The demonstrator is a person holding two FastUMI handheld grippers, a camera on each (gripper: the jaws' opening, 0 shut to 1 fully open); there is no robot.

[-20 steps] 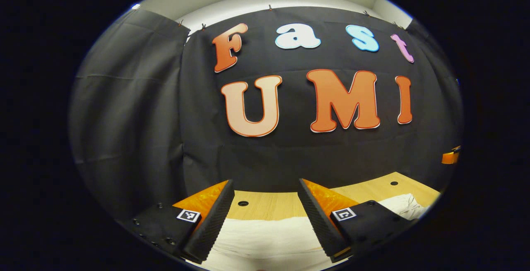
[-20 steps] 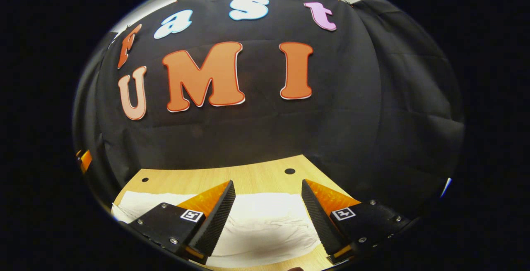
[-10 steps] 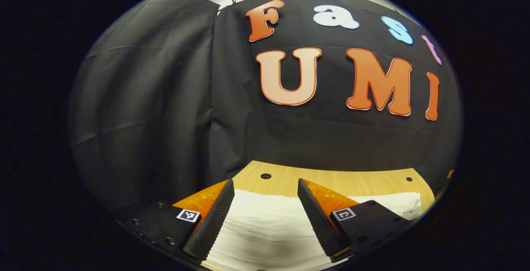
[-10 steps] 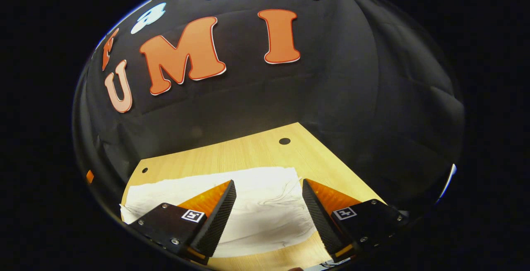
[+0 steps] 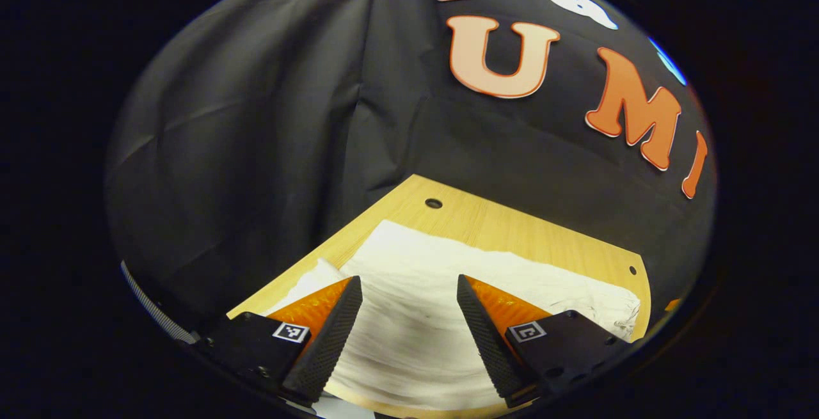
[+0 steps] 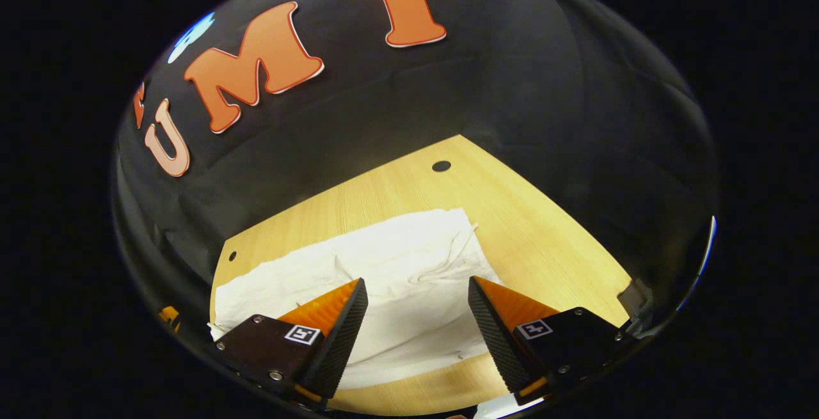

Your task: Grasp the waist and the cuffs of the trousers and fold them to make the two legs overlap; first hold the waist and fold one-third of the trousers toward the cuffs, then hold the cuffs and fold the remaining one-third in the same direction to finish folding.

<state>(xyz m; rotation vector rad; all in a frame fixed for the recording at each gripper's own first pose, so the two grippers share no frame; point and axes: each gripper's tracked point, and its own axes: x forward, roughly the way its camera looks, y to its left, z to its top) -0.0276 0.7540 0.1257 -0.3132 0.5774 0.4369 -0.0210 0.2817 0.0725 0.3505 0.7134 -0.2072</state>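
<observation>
Trousers (image 5: 409, 316) (image 6: 384, 278) — unlabelled, flat under both gaping tongs (image 5: 406, 291) (image 6: 416, 291)

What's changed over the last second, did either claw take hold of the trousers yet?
No. Both views tipped downward, so more of the table and the white trousers shows. The left claw and right claw stayed open above the cloth, holding nothing. The trousers lie flat as before.

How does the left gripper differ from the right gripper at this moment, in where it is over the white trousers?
The left gripper hangs over a smoother stretch of the trousers, by the table's left corner. The right gripper hangs over a wrinkled end with a loose string, by the right corner. Both are open, above the cloth, holding nothing.
</observation>
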